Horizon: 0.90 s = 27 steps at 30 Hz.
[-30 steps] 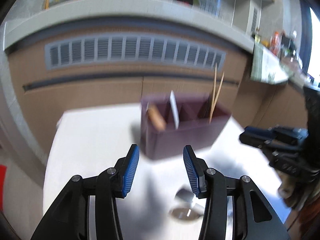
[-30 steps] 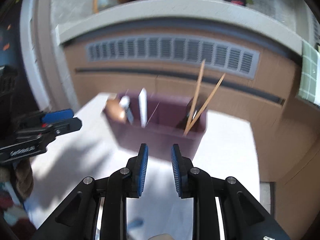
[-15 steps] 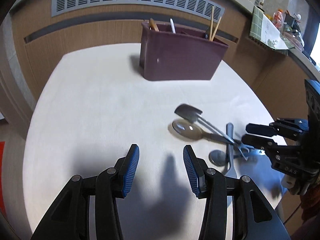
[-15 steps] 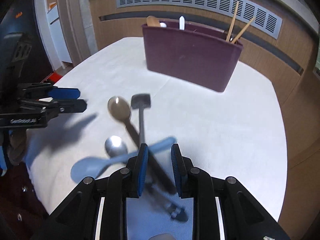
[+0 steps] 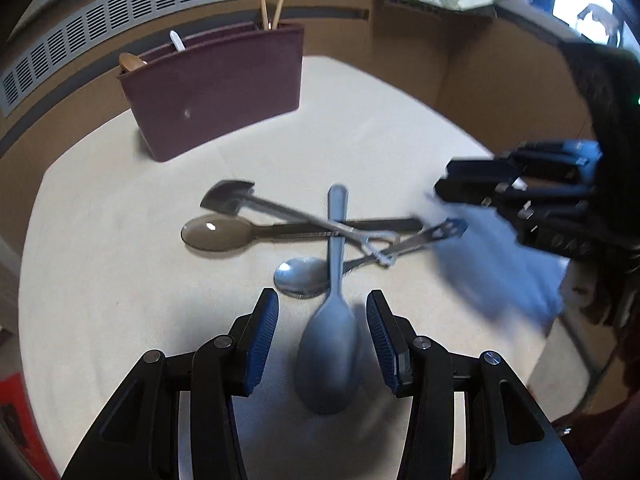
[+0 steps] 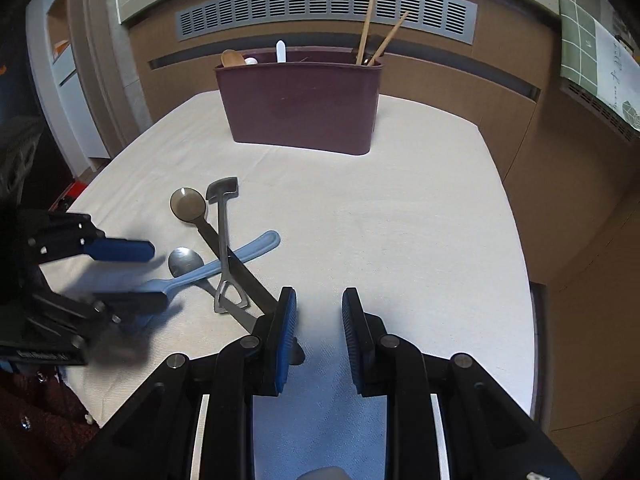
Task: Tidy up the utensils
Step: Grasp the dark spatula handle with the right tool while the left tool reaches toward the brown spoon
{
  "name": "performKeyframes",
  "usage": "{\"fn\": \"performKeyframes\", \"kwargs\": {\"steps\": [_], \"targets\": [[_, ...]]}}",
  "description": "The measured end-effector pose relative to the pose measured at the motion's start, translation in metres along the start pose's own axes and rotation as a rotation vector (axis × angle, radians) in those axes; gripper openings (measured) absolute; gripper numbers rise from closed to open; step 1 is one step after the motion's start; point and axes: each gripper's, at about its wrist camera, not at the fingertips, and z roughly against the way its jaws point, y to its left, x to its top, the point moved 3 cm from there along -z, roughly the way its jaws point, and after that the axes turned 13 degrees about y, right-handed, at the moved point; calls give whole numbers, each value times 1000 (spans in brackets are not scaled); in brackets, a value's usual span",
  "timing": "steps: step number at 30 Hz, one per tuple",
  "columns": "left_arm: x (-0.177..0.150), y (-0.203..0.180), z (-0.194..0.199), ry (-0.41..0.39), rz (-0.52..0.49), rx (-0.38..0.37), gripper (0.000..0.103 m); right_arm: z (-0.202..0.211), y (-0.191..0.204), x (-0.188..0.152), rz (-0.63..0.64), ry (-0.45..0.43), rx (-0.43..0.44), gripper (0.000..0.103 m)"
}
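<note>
A pale blue plastic spoon point(image 5: 329, 344) lies on the white tablecloth point(image 6: 400, 220), its bowl between the blue pads of my left gripper point(image 5: 323, 332). The jaws are open and stand apart from it on both sides. Its handle crosses a metal spoon point(image 5: 300, 276), a dark translucent spoon point(image 5: 216, 232) and a small shovel-shaped metal utensil point(image 5: 228, 198). My right gripper point(image 6: 319, 312) is open with nothing in it, just right of the pile's handle ends. The maroon utensil holder point(image 6: 300, 104) stands at the far side, with chopsticks point(image 6: 366, 32), a wooden spoon point(image 6: 232, 58) and a white handle point(image 6: 281, 50) in it.
The table's right edge point(image 6: 516, 240) drops off beside brown cabinets. A vented panel point(image 6: 320, 4) runs behind the holder. The left gripper point(image 6: 128, 276) shows at the left of the right wrist view, and the right gripper point(image 5: 460, 182) shows blurred at the right of the left wrist view.
Both grippers came down and tipped toward the table, from facing the holder to hanging over the utensil pile. The left gripper moved right until the blue spoon's bowl lay between its jaws.
</note>
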Motion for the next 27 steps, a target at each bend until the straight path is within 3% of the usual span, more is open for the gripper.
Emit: {"fn": "performKeyframes", "kwargs": {"steps": [4,7,13,20,27], "targets": [[-2,16,-4,14,46,-4,50,2,7,0,22,-14,22,22],[-2,39,0,2,108,56,50,-2,15,8,38,-18,46,25],[-2,88,6,-11,226,100,52,-14,38,41,91,-21,117,31],[-11,137,15,-30,314,185,53,-56,65,91,107,67,180,33],[-28,167,24,-40,403,126,53,-90,91,112,172,123,111,34]]}}
